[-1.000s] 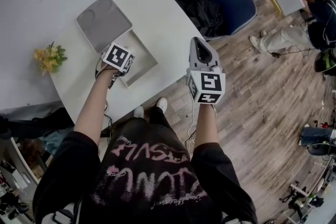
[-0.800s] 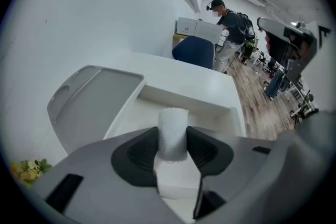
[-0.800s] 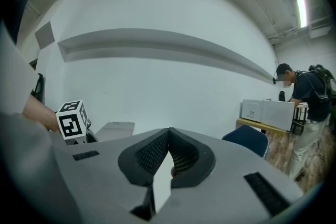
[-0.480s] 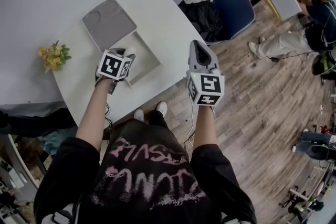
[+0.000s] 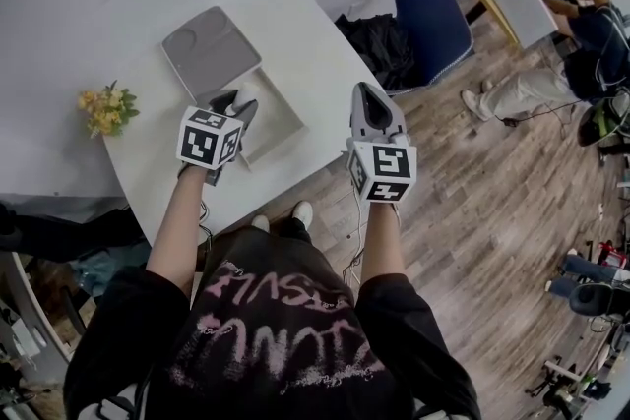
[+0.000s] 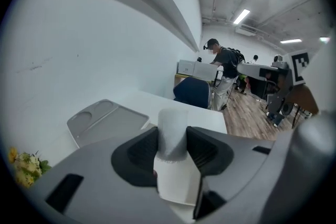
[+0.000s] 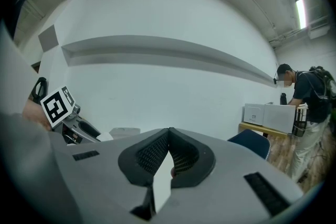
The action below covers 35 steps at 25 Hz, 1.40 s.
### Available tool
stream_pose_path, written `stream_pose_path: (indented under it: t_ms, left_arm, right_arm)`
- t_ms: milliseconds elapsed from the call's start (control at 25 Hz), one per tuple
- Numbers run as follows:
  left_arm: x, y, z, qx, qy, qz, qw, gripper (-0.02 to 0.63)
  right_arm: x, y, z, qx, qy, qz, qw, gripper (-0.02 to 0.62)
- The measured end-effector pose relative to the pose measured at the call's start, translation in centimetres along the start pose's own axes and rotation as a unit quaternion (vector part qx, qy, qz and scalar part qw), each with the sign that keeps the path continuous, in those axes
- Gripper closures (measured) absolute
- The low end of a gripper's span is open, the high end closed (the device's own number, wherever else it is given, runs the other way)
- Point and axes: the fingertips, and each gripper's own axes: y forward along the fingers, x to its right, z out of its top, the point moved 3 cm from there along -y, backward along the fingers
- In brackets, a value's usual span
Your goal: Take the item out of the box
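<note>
Pinched white cylindrical item (image 6: 172, 131) between jaws of left hand-held gripper (image 5: 239, 105), apparently clear of open box (image 5: 281, 118) just beneath. Held right hand-held gripper (image 7: 168, 157) pressed together, empty. Judged extraction nearly complete; set-down on surface (image 5: 315, 64) outstanding.

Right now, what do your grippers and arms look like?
Left gripper and right gripper: grey shells, dark ribbed fingers, each with a cube of black-and-white square markers. Short black sleeves; thin cables trail below.
</note>
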Motion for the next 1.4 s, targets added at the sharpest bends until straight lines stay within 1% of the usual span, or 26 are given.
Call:
stream_pose_path:
  t_ms: [240,440,760,960,1080,1240,1400]
  left_arm:
    - [0.8,-2.5,2.3,0.071,0.008,-0.001,0.9975,0.436]
    - [1.5,-4.4,3.7,0.108,0.015,0.002,0.994,0.434]
    - [1.8,-7.7,6.7,0.182,0.006,0.012,0.9832,0.436]
    - [2.1,-9.3,7.3,0.214,0.016,0.013,0.9765,0.436]
    - [2.0,-10.0,7.7,0.232,0.016,0.012,0.9726,0.436]
    - [1.6,-10.6,8.3,0.244,0.011,0.014,0.9697,0.437]
    - [1.3,-11.2,8.6,0.25,0.018,0.018,0.9679,0.437]
  right_arm:
    - [-0.1,-0.8,0.1,0.002,0.004,-0.004,1.0,0.586]
    - [-0.4,-1.5,0.5,0.01,0.008,-0.006,1.0,0.586]
    - [-0.4,-2.5,0.9,0.011,0.009,-0.014,1.0,0.586]
    - [-0.8,-3.0,1.3,0.013,0.007,-0.016,1.0,0.586]
    - [-1.1,-3.0,1.4,0.014,0.006,-0.017,1.0,0.588]
    - [-1.3,-2.7,2.0,0.017,0.003,-0.016,1.0,0.588]
    - [-1.4,-2.6,2.4,0.02,0.004,-0.019,1.0,0.588]
